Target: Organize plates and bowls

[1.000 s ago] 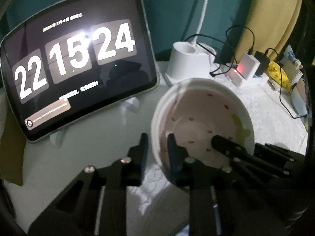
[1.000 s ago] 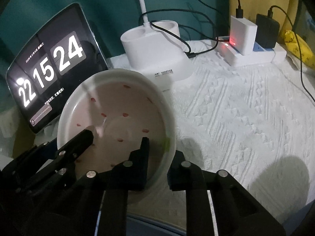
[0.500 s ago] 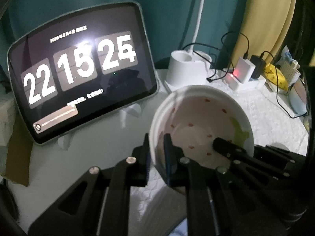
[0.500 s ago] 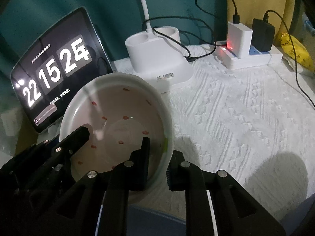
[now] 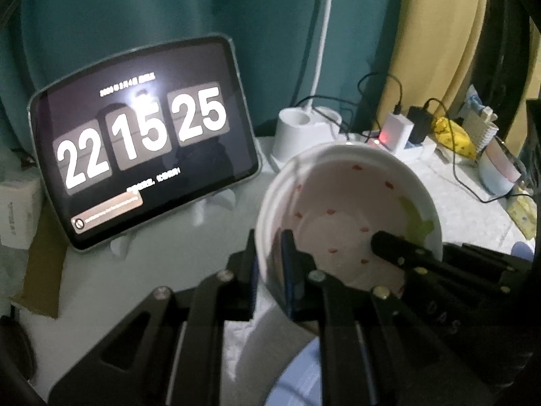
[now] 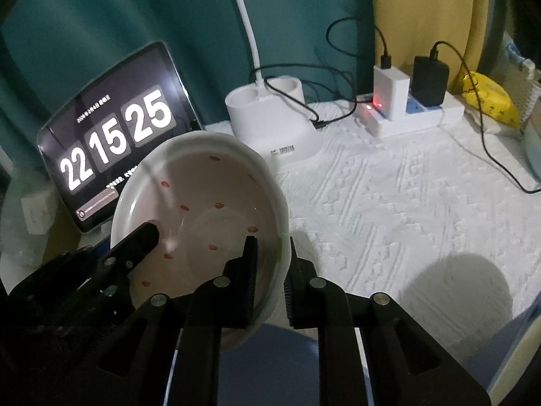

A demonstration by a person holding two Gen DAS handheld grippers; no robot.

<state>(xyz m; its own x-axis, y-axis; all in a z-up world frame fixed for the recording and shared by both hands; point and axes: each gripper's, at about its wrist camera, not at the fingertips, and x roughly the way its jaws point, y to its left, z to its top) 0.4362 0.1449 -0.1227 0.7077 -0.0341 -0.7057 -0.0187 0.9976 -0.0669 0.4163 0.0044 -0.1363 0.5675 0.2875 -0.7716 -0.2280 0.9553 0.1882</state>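
Both the left hand-held gripper [image 5: 270, 267] and the right hand-held gripper [image 6: 270, 270] now pinch the bowl's [image 6: 203, 209] opposite rims, lifting it off the table [image 6: 389, 203] for stacking.

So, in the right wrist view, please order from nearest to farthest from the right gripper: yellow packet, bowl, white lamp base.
1. Bowl: rim pinched in the right gripper.
2. White lamp base: middle, behind the bowl.
3. Yellow packet: far right corner.
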